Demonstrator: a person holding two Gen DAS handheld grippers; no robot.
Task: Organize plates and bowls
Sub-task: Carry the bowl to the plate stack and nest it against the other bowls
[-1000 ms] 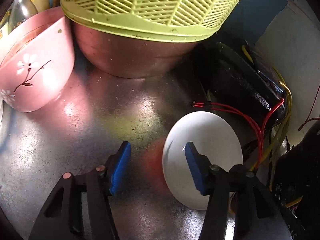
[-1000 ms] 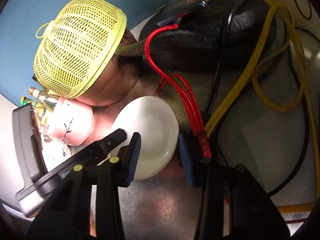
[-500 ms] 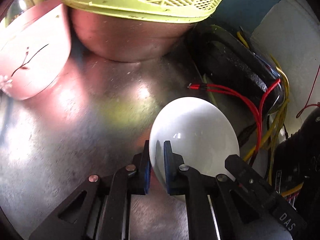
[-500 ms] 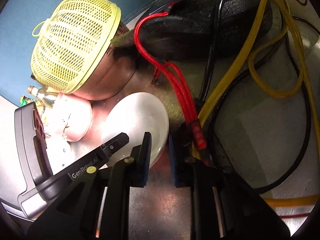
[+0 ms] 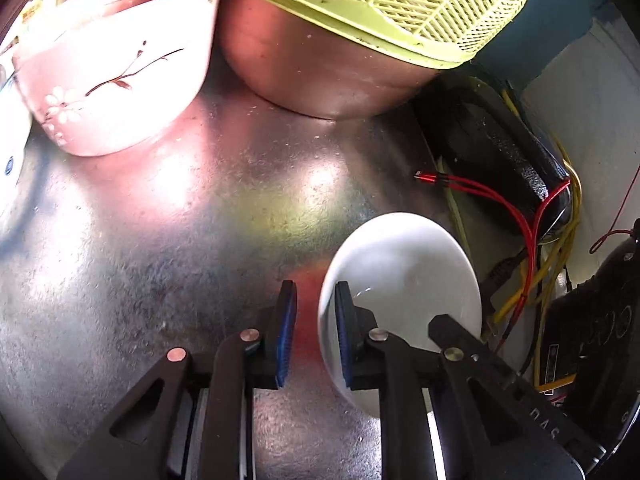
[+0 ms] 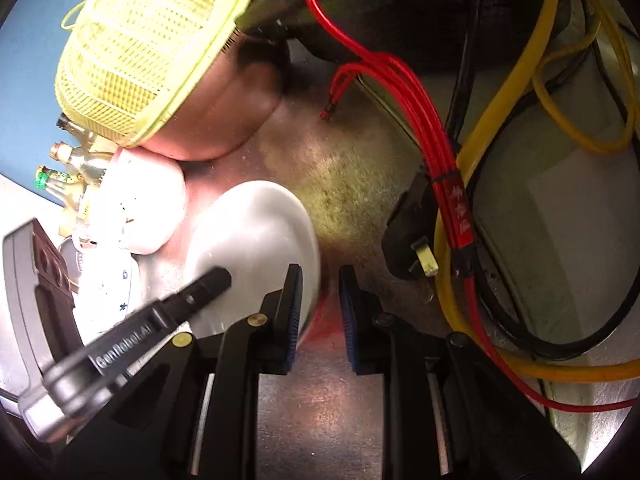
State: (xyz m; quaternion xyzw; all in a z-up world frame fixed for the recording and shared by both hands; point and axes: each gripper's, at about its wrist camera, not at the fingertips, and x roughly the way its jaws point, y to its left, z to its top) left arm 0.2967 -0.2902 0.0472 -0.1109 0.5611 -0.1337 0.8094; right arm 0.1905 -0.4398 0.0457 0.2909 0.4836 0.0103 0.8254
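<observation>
Here both grippers — left gripper [image 5: 313, 332], right gripper [image 6: 319, 316] — are opening, straddling the white plate's [image 5: 404, 276] rim unclamped.

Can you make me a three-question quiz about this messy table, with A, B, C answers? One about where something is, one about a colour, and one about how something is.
1. Where is the yellow basket?
A. Upside down over the metal bowl
B. Inside a drawer
C. Under the table

2. What colour is the bowl with the flower painted on it?
A. Green
B. Pink
C. Black

3. How is the black plug?
A. Stuck in a wall socket
B. Wrapped in paper
C. Unplugged

Answers:
1 A: the basket's rim sits on the metal bowl like a dome.
2 B: its side is pink, with a white blossom on a dark twig.
3 C: its prongs are bare and it lies loose among the cables.
</observation>
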